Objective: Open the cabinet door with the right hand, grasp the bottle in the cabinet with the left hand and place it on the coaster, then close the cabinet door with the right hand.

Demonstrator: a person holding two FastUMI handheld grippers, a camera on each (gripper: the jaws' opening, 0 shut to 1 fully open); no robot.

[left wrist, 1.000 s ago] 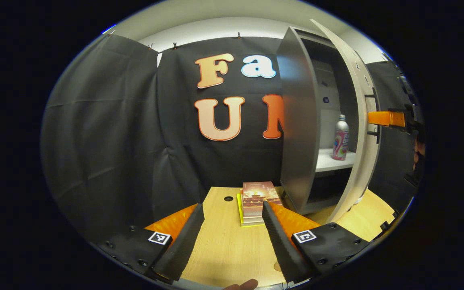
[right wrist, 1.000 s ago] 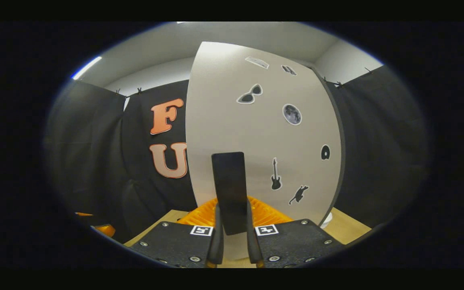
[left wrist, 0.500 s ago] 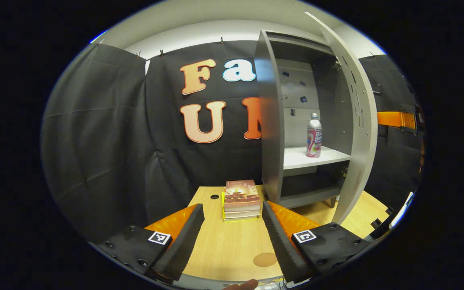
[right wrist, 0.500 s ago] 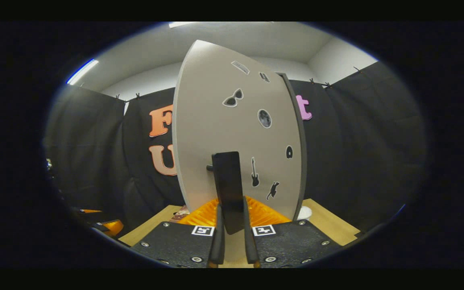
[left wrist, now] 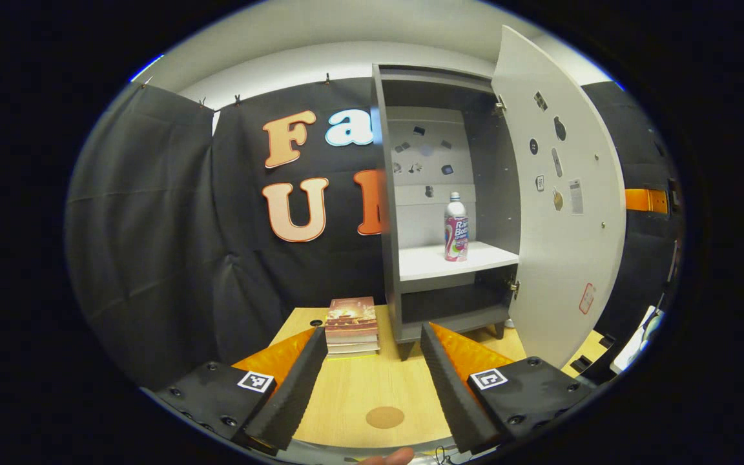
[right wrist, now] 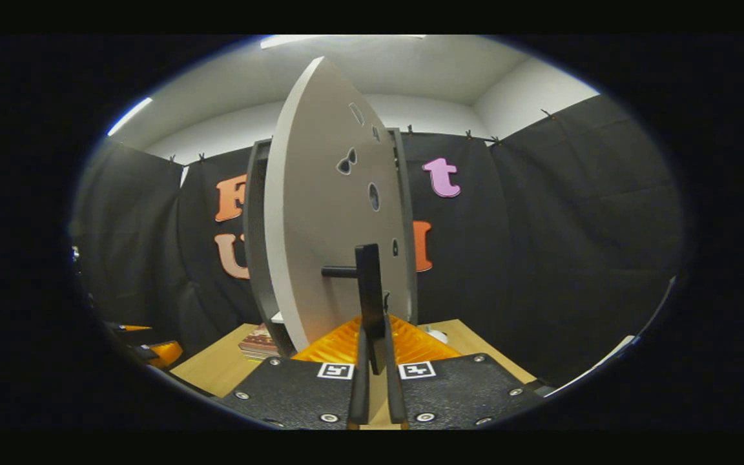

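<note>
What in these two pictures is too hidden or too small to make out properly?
- Cabinet's lower compartment, left gripper view: in deep shadow, contents unclear.
- Bottle label, left gripper view: too small to make out.
- Cabinet inside, right gripper view: hidden behind the open door.
- Door handle, right gripper view: lower end hidden between the right gripper fingers.

The left gripper [left wrist: 372,381] is showing two long black fingers [left wrist: 291,387] faced with ribbed foam, tapering forward from ridged orange plastic bases. Each finger is sitting beside a matte black block dotted with dark round screws and carrying a small white square marker printed with a black pattern. The right gripper [right wrist: 372,381] is wearing the same dress: thin black fingers [right wrist: 360,378], a ribbed orange body behind them, black textured blocks studded with silver screws, and a white square marker on each side.
</note>
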